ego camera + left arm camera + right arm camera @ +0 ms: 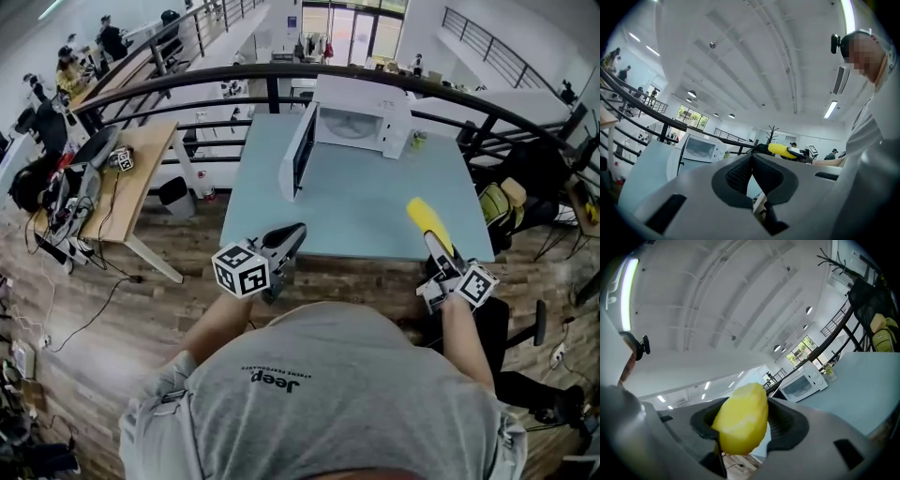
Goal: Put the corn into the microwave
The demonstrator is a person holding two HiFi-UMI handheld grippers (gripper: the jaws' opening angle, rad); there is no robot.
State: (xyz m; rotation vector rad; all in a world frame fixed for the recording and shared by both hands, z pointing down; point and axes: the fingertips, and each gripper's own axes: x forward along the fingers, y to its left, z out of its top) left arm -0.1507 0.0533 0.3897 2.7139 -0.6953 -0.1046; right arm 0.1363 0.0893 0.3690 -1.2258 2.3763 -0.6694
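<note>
Two grippers sit at the near edge of the table [356, 202], w/ the person standing just behind it.

Step in hand (judged): transport. The corn [427, 220] is already picked up but not yet delivered. It is clamped by its near end in the right gripper [437, 246], and its free end sticks out past the jaws over the table's near right part, held off the top. The right gripper view confirms this: both pads press on the yellow cob, which fills the gap betw. them. The microwave [361, 120] stands at the far end of the table, well apart from the corn. Its door [300, 150] is swung open to the left and the cavity faces the person. It looks empty, though it is small in view. No door step seems needed.

Next move (judged): reach the right gripper fwd across the table, approx. level, and line the cob up w/ the opening. Pass it in clear of the door edge and frame, set it on the cavity floor, then release. The reach is long, so the person may need to lean or step closer.

Pose: the right forearm is extended fwd, gripper approx. level, aimed at the table's far side. The left gripper [289, 234] is at the near left edge, also approx. level and aimed toward the microwave. Its jaws are pressed together w/ nothing betw. them, i.e. idle.
</note>
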